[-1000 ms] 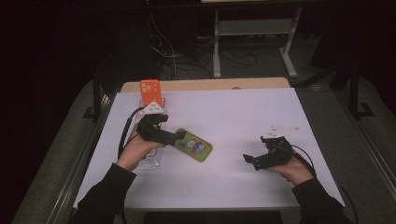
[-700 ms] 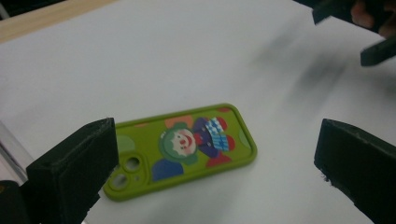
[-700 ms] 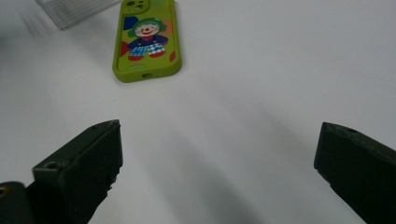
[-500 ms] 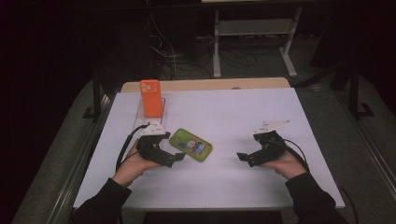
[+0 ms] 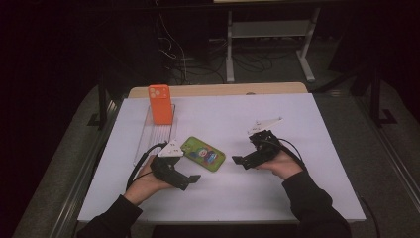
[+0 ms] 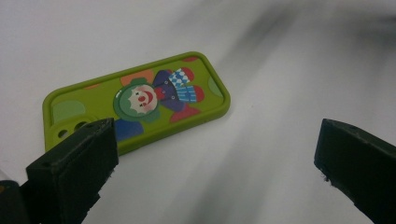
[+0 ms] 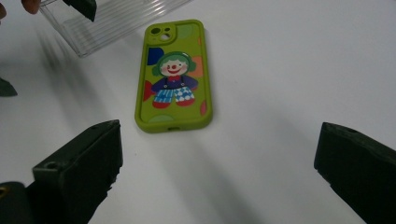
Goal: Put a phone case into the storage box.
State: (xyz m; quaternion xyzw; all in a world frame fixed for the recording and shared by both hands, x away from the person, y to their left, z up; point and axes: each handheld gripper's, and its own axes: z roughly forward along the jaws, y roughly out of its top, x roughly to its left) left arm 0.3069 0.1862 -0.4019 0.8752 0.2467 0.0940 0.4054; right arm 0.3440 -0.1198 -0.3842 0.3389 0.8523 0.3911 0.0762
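Both tongs, left (image 5: 190,179) and right (image 5: 238,161), are held wide open, and the green phone case (image 5: 203,154) at the right's nine o'clock should be gripped squarely across its long edges.

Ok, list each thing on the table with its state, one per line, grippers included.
Green clown-print phone case: lying flat on the white table, print side up, free of both grippers.
Orange phone case: standing upright at the far end of the clear ribbed tray.
Clear ribbed tray: flat on the table.
Left gripper: open, empty.
Right gripper: open, empty.
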